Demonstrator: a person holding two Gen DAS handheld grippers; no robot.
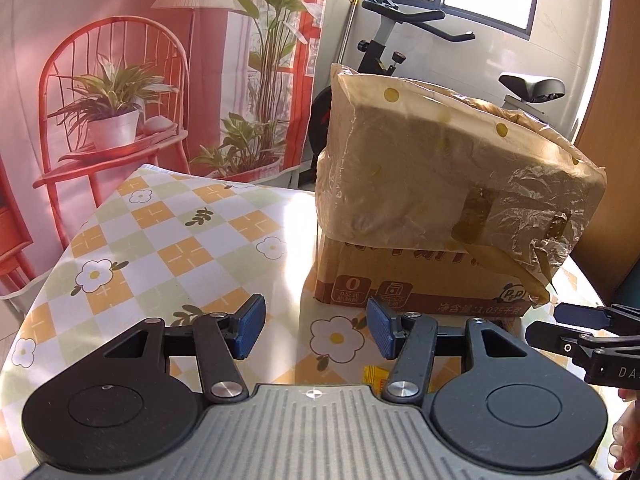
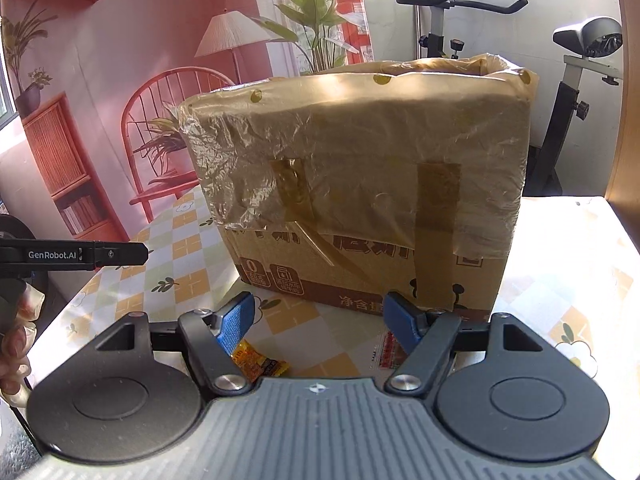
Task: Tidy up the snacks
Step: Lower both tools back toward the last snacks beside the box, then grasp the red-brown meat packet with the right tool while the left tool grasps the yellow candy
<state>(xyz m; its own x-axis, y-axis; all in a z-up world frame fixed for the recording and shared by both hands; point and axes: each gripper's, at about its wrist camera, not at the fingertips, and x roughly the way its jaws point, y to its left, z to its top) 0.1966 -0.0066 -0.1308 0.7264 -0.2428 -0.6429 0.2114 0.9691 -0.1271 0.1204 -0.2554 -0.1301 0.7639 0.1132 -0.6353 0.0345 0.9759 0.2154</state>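
Right gripper open above checked tablecloth; orange snack packet near left pad; bag-lined cardboard box beyond.

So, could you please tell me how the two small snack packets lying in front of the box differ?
The orange snack packet is yellow-orange with dark print, while the white snack packet is white with red print. The orange one lies by the left finger of the right tongs; the white one lies by the right finger. Both rest flat on the tablecloth, before the cardboard box, ungripped.
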